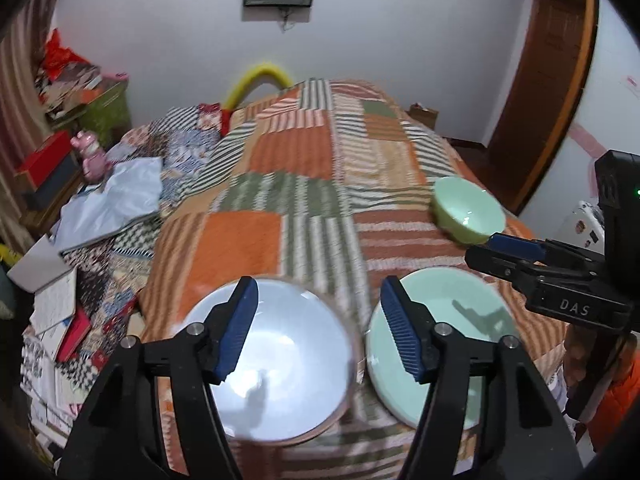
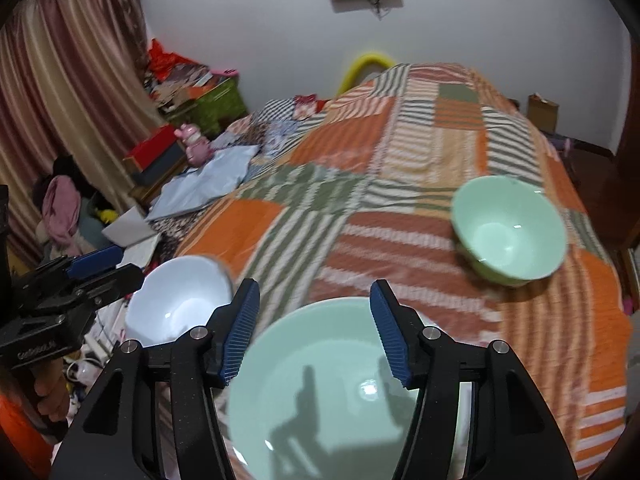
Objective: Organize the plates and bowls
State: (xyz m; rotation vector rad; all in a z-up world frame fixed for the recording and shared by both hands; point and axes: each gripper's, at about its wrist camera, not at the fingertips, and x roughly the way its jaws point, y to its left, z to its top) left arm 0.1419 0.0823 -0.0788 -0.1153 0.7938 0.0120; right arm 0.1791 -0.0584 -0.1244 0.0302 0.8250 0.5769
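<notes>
While both sets of tongs hung over the patchwork bedspread (image 1: 304, 152), neither had hold of anything. The left gripper (image 1: 320, 328) was spread wide at the bottom of its frame, nothing between the blue pads (image 1: 240, 328), with the white bowl (image 1: 276, 364) underneath and the pale green plate (image 1: 440, 320) just beside it to the right. The right gripper (image 2: 316, 328) was equally wide open above that plate (image 2: 320, 392). The green bowl (image 2: 508, 228) sat apart, right of center.
</notes>
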